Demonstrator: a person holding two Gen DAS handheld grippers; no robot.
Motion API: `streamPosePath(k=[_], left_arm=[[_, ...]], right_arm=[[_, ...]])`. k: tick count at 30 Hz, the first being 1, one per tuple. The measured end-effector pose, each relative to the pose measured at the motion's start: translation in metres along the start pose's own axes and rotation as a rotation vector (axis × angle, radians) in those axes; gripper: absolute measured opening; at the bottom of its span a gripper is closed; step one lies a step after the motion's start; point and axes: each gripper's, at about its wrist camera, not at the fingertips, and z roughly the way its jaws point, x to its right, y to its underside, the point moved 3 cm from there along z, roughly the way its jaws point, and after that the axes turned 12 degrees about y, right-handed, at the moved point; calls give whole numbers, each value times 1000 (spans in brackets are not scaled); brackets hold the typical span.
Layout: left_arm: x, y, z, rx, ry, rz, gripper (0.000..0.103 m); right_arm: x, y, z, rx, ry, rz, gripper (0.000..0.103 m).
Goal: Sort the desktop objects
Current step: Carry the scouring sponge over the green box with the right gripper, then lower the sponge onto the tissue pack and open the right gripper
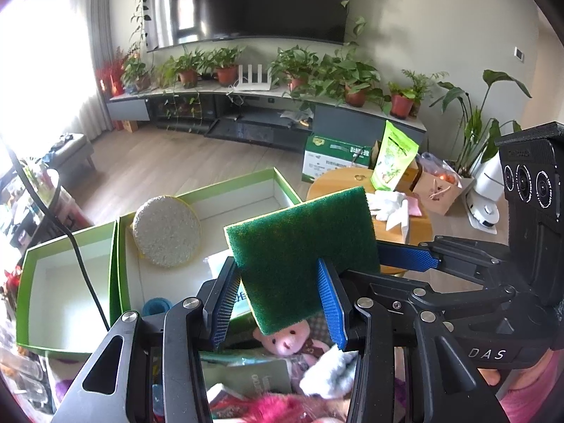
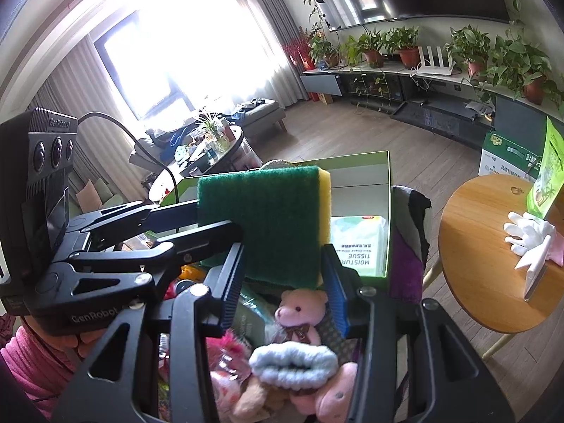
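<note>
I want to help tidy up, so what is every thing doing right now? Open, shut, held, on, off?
sponge: held up in the air by both grippers.
left gripper: shut on the sponge.
right gripper: shut on the sponge.
left green box: open, nothing seen inside.
right green box: open, things inside.
round scrubber: leaning in the right green box.
TV: off, screen dark.

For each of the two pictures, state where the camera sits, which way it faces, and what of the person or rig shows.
Left wrist: behind the left gripper, facing the green boxes; right gripper enters from the right.
Right wrist: behind the right gripper, facing the window; left gripper and a pink sleeve at left.
Shared: the green sponge both hold.
</note>
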Motion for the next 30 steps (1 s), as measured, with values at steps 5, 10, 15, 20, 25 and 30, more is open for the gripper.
streamPosePath(k=[5,10,15,20,25,30], left_arm=[[-8,-2,13,-17,-5,-4,44],[-17,-4,30,-47,4,-33,44],[-23,-4,46,-86,9,-54,44],[-28,-4,59,-116,-3,-50,44],[-32,-5,66,-128,-11,-56,44],[-33,-3,75,-146,-5,-60,44]], right_arm=[[5,-2,14,-16,2,3,45],[12,-5,27,-34,6,18,45],[20,-3,42,-69,6,35,44],[25,-1,55,-89,10,37,44],[30,-2,65,-100,8,49,44],[36,2,69,-114,17,57,44]])
